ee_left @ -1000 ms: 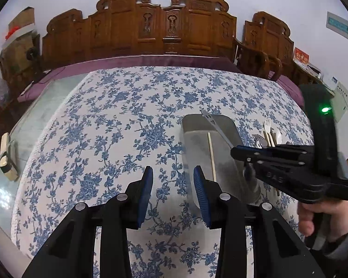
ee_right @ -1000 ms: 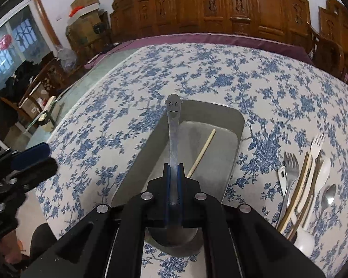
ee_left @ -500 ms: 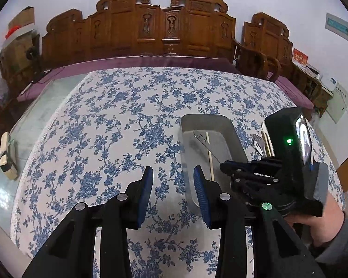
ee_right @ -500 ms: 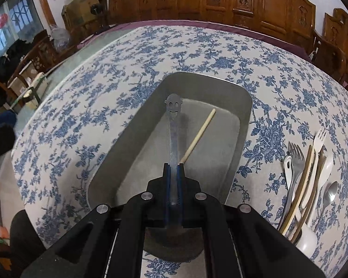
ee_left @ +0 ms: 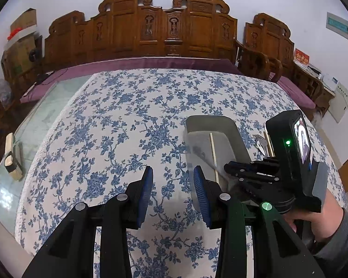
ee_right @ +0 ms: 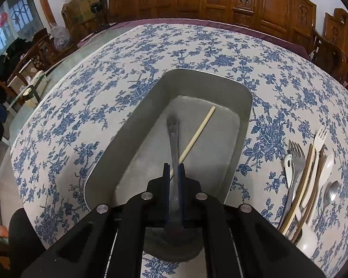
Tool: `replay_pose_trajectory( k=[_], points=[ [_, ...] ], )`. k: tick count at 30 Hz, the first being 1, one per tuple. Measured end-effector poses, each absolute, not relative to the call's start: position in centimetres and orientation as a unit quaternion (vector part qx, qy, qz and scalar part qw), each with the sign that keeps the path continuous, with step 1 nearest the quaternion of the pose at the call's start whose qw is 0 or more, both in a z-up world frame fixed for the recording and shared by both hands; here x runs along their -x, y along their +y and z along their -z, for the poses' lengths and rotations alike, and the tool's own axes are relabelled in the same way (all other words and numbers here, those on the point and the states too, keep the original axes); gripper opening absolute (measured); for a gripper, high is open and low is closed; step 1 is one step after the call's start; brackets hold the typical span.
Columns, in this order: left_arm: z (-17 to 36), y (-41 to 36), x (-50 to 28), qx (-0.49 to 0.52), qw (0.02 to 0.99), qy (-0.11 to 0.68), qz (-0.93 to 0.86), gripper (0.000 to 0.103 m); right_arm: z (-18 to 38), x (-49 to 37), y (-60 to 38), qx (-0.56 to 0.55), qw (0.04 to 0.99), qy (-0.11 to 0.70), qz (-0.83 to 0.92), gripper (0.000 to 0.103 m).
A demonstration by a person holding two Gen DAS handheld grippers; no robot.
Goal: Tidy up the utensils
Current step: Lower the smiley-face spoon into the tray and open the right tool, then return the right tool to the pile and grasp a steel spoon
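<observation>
**A:** Where is your right gripper (ee_right: 174, 169)?

**B:** Low centre of the right wrist view, over the grey metal tray (ee_right: 241, 125). Your blue pads (ee_right: 180, 173) sit slightly apart around the neck of a metal spoon (ee_right: 174, 139); a thin gap shows on the left side. The handle is blurred, so you cannot tell whether the pads grip it.

**A:** And the spoon itself?

**B:** Its handle points up the frame into the tray and crosses a pale chopstick (ee_right: 197, 136) lying diagonally on the tray floor. Its bowl sits under your gripper at the tray's near end.

**A:** The other utensils?

**B:** Piled at the right edge on the blue-flowered tablecloth (ee_right: 127, 69): forks (ee_right: 297, 155), white plastic pieces, brown chopsticks and a small spoon (ee_right: 331, 192).

**A:** Your left gripper (ee_left: 173, 185)?

**B:** Its fingers stand wide apart with nothing between them, at the bottom centre of the left wrist view, over the cloth just left of the tray (ee_left: 239, 136).
</observation>
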State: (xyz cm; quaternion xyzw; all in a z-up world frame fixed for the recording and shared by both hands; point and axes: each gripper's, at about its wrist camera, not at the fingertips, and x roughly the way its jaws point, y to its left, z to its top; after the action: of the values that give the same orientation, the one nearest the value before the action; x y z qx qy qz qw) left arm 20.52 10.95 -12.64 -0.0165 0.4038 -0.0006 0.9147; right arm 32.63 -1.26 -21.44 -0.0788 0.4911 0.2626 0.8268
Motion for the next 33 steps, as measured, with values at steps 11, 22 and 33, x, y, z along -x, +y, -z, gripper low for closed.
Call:
replay_pose_trajectory(
  k=[11,22,33],
  points=[
    [13.4,7.4,-20.1,0.006,0.912,0.408,0.032,0.037,16.9,-31.2,-7.0,0.084,0.847,0.438,-0.288,0.009],
    [15.0,0.7,-20.1,-0.016,0.905,0.417,0.083,0.048,18.1,-31.7,-20.7,0.060,0.868,0.445,-0.210,0.024],
    [16.9,-3.7,-20.0,-0.033,0.893,0.434,0.113,0.048,24.0,-33.3,-24.7,0.016,0.854,0.496,-0.153,0.030]
  ],
)
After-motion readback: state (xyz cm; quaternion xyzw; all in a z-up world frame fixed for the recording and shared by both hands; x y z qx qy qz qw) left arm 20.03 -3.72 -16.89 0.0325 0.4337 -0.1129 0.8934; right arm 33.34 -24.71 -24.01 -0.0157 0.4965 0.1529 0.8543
